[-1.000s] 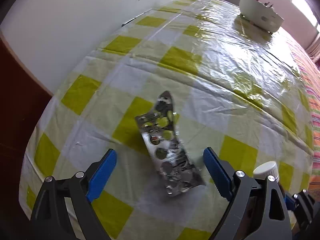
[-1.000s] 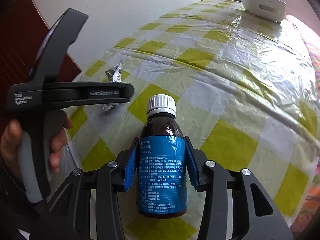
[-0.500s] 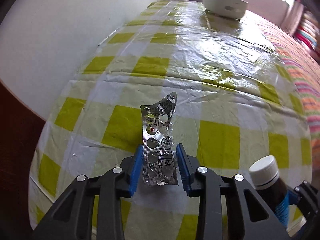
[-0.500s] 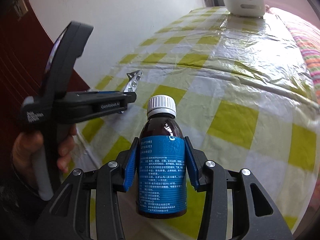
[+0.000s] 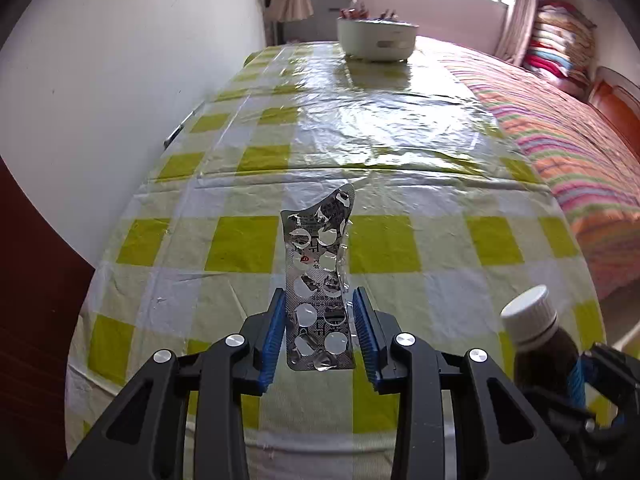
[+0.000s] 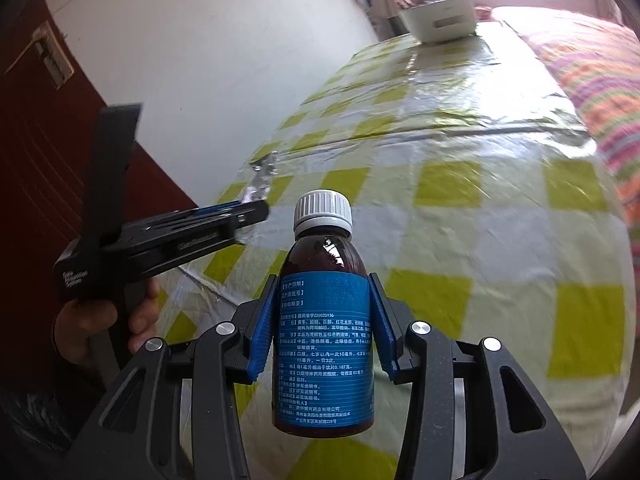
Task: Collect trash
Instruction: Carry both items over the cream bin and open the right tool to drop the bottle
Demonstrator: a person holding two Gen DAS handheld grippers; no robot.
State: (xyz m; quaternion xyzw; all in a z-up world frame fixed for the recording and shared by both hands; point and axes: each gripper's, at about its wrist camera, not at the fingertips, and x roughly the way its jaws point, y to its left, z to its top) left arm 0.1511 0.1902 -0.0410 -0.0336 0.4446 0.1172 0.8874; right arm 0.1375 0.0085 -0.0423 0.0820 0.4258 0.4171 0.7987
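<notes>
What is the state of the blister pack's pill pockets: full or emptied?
Mostly emptied, by the look of it. The blister pack, clamped in the left gripper, shows torn, punched-through foil over most pockets; whether every pocket is empty cannot be told.

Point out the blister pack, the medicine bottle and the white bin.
blister pack [image 5: 318, 280]: left wrist view, middle of the foil strip.
medicine bottle [image 6: 325, 344]: right wrist view, blue label.
white bin [image 5: 376, 42]: left wrist view, front wall.

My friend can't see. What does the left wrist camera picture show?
The left gripper pinches a used silver pill sheet, held upright above a yellow checked tablecloth. At lower right, a brown medicine bottle with a white cap; far off, a white tub.
</notes>
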